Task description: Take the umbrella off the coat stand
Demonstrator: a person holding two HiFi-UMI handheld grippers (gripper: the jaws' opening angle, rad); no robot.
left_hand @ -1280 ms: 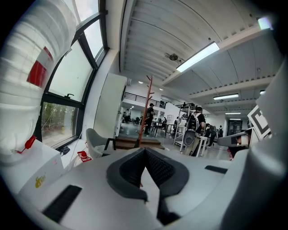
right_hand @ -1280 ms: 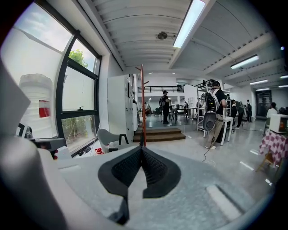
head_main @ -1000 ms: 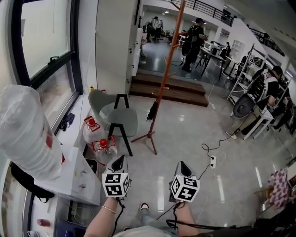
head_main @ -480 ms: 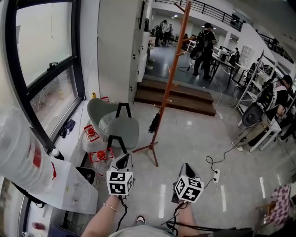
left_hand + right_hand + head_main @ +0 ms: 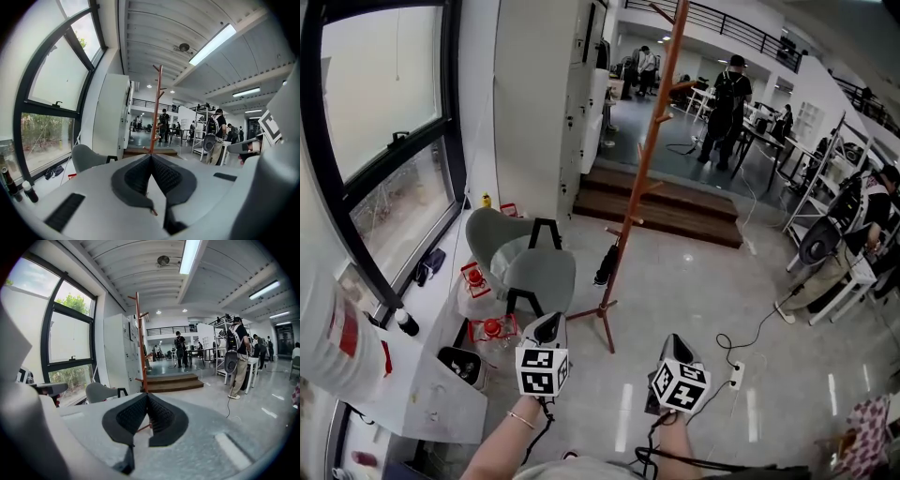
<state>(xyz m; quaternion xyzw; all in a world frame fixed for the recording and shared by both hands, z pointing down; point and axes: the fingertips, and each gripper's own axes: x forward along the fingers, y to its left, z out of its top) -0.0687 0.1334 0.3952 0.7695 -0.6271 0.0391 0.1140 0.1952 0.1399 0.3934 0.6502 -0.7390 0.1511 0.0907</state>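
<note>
An orange coat stand point(image 5: 639, 178) rises from the grey floor ahead of me, its feet spread near the middle of the head view. A black folded umbrella point(image 5: 605, 266) hangs low on its left side. My left gripper point(image 5: 546, 325) and right gripper point(image 5: 672, 343) are held side by side at the bottom of the head view, well short of the stand. Both are shut with nothing between the jaws. The left gripper view shows its shut jaws under the coat stand point(image 5: 157, 110). In the right gripper view the coat stand point(image 5: 139, 341) stands just left of the jaw tips.
A grey chair point(image 5: 521, 260) on black legs stands left of the stand, with red-capped water bottles point(image 5: 491, 330) and a white counter point(image 5: 431, 398) beside it. Brown steps point(image 5: 675, 202) lie behind. A power strip with cable point(image 5: 733, 375) lies at right. People stand farther back.
Both grippers have moved forward across the floor toward the coat stand, which now looks nearer and taller. The jaws stayed shut.
</note>
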